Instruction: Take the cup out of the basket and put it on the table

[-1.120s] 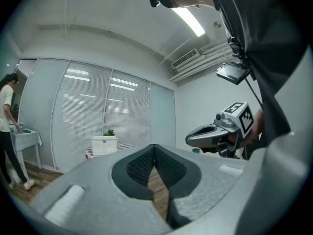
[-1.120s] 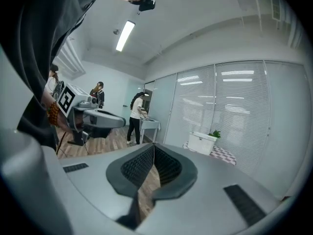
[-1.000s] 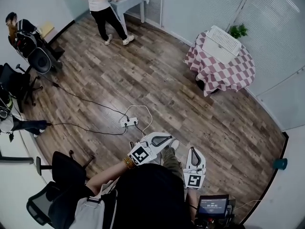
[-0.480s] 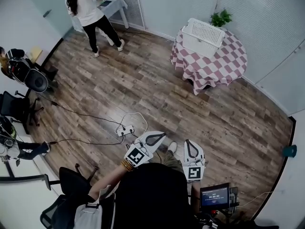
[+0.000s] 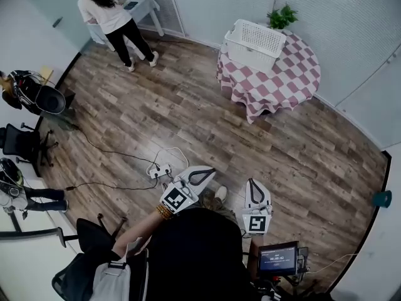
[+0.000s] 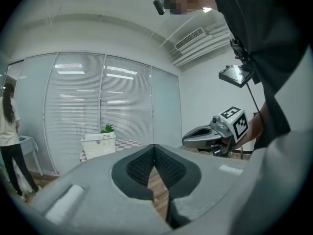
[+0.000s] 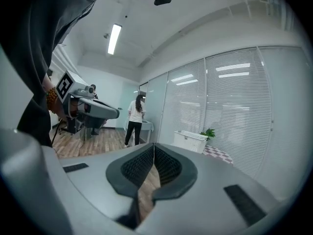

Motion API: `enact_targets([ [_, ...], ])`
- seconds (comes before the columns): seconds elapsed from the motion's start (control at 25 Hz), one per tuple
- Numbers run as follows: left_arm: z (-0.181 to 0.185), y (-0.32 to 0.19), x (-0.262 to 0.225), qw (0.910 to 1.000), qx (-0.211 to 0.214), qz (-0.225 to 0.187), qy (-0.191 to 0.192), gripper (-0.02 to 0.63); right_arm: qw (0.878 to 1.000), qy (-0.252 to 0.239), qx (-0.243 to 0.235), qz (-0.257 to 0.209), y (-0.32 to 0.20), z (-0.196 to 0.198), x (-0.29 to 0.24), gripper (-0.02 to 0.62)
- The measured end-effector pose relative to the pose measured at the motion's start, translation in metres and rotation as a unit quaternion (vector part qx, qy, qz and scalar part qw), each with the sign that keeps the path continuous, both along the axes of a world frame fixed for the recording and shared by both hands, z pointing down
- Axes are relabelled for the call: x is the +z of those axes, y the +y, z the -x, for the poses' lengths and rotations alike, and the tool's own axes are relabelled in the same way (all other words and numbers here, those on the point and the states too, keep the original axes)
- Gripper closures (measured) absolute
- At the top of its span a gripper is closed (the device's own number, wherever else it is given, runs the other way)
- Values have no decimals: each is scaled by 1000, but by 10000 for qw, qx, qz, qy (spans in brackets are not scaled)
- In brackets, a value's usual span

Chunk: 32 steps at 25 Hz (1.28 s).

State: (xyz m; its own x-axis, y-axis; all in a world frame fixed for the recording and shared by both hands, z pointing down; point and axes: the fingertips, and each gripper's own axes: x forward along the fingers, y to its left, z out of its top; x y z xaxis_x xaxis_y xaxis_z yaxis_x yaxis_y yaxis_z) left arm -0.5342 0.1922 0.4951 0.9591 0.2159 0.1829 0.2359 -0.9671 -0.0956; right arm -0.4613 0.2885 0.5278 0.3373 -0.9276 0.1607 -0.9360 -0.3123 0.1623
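I am holding my left gripper (image 5: 199, 176) and right gripper (image 5: 253, 192) low at the bottom centre of the head view. Both have their jaws pressed together with nothing between them. The white lattice plastic basket (image 5: 255, 44) is sitting at the upper right on the round table under a red-and-white checked cloth (image 5: 285, 83), well apart from me across the wooden floor (image 5: 188, 111).

The cup is showing in no view; I am guessing it is lying inside the basket. I am expecting it to be light and stiff, perhaps slick, so I am planning to pinch one wall at the rim.

The head view is giving me the basket's open top from above. The gripper views are showing only its side wall, seen level, and each one is also catching the other gripper.
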Motion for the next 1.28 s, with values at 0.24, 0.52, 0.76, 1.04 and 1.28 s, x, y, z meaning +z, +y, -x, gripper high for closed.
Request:
enact_targets([
  [0.24, -24, 1, -6, 9999, 116, -78, -49, 601, 10000, 27, 25, 19, 4, -12, 6, 586],
  [0.52, -49, 3, 1, 9997, 245, 29, -33, 601, 10000, -12, -51, 30, -2, -25, 9, 585],
  [0.76, -73, -4, 4, 9990, 447, 70, -35, 601, 10000, 37, 72, 53, -8, -40, 9, 586],
  [1.04, -114, -35, 8, 9981, 585, 174, 128, 601, 9994, 61, 106, 321, -38, -68, 13, 585],
  [1.28, -149, -71, 12, 9978, 561, 289, 200, 601, 9983, 129, -260, 502, -90, -96, 0, 586],
])
